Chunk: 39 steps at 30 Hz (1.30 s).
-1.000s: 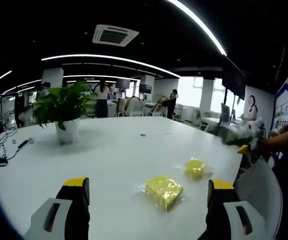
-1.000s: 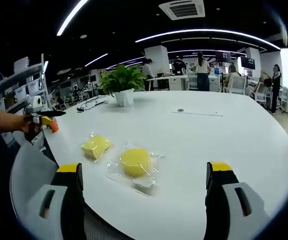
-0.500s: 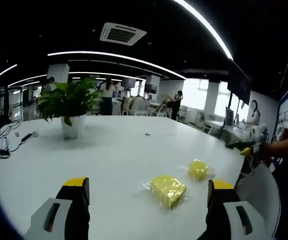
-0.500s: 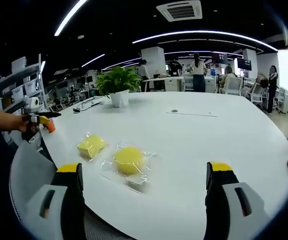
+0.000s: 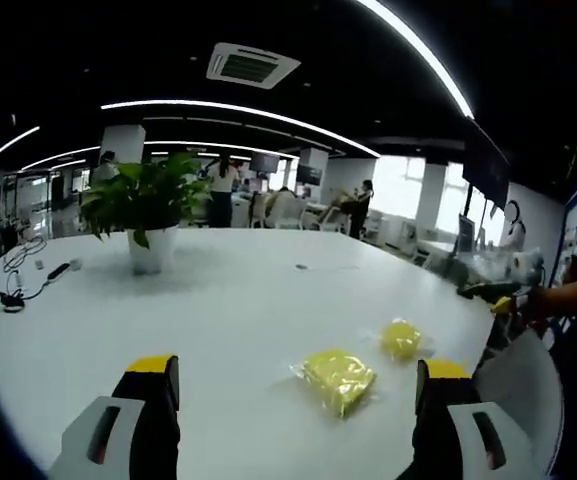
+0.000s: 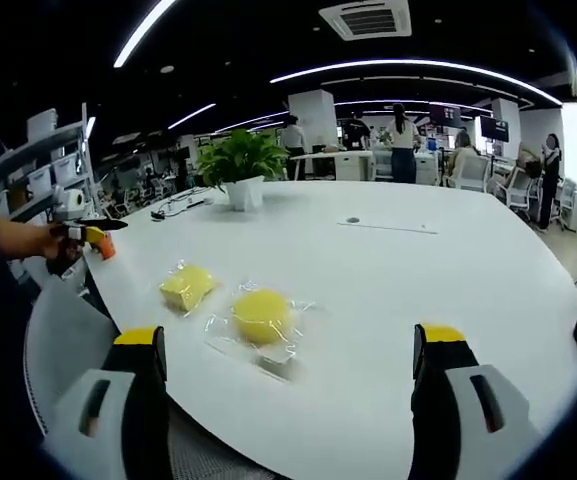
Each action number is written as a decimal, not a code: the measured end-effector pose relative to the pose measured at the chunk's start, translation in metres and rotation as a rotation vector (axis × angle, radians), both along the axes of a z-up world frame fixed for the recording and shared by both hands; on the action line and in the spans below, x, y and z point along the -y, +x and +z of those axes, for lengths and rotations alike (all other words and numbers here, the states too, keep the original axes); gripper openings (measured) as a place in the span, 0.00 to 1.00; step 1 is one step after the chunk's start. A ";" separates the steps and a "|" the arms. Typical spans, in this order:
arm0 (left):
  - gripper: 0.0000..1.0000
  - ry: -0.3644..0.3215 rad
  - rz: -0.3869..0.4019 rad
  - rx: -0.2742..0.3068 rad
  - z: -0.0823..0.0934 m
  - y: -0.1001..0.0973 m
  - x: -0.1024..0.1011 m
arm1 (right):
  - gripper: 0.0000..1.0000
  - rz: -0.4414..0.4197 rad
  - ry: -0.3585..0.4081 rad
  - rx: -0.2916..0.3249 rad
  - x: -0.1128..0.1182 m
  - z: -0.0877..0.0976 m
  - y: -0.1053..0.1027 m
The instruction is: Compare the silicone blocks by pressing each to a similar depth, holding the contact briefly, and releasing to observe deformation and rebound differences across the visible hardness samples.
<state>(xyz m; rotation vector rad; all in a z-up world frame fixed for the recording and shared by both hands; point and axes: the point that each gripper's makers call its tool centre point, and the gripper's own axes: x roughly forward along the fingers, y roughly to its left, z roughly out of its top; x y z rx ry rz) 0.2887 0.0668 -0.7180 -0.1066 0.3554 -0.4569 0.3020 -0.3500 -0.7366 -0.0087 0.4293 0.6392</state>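
Note:
Two yellow silicone blocks in clear plastic wrap lie near the edge of a white table (image 5: 238,300). One is a squarish block (image 5: 336,378) (image 6: 187,287), the other a round block (image 5: 401,338) (image 6: 262,315). My left gripper (image 5: 298,370) hovers open above the table, with the squarish block just ahead of it and nothing between its jaws. My right gripper (image 6: 288,345) is open too, short of the round block and touching nothing. In each view the other gripper appears small at the table's side, held in a hand: the right one (image 5: 496,300), the left one (image 6: 93,238).
A potted plant (image 5: 146,215) (image 6: 240,165) stands farther back on the table, with cables (image 5: 16,290) beside it. A grey chair back (image 5: 523,385) (image 6: 63,345) sits at the table's edge near the blocks. People, desks and shelves fill the office behind.
Both views have drifted slightly with the hands. The blocks lie where they were, and both grippers' jaws stay equally wide apart.

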 end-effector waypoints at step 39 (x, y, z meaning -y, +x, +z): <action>1.00 -0.213 -0.084 -0.061 0.069 0.078 0.106 | 0.96 -0.008 0.021 -0.013 -0.002 -0.007 -0.004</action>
